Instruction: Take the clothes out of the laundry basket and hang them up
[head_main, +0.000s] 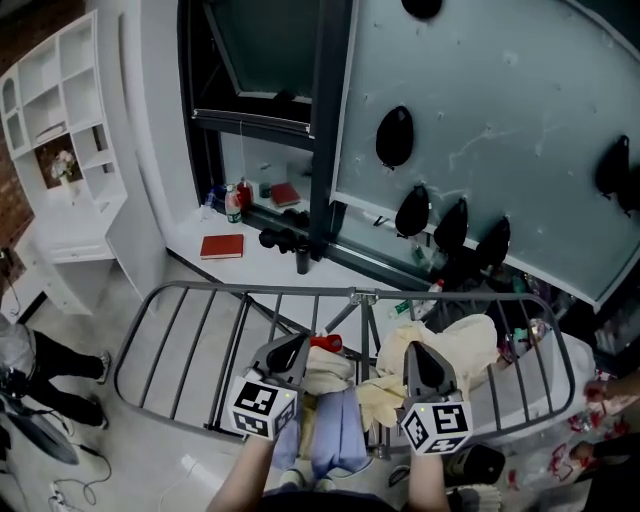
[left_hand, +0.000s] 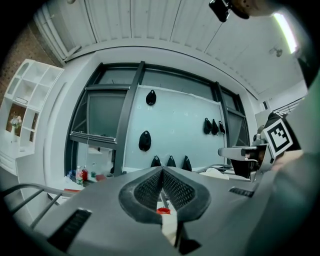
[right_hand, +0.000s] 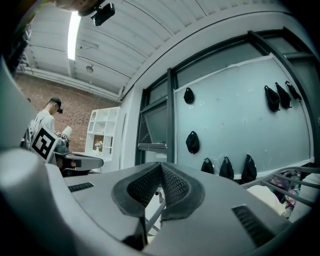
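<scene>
A grey drying rack (head_main: 200, 290) stands below me in the head view. Cream clothes (head_main: 470, 340) lie piled over its right half, and a blue garment (head_main: 335, 430) hangs at its near edge between my hands. My left gripper (head_main: 298, 345) (left_hand: 162, 172) points level above the rack, jaws shut. A small red thing (head_main: 326, 343) (left_hand: 163, 210) and a strip of cream cloth (left_hand: 170, 230) show in the slit under its tips. My right gripper (head_main: 425, 352) (right_hand: 161, 167) is beside it over the cream clothes, also shut, with no cloth seen between its pads.
A window sill behind the rack holds a red book (head_main: 222, 246) and bottles (head_main: 232, 200). Dark hooks (head_main: 395, 135) sit on the pale glass panel. A white shelf unit (head_main: 60, 150) stands at the left, with a person's legs (head_main: 50, 370) near it. A white bin (head_main: 565, 400) sits under the rack's right end.
</scene>
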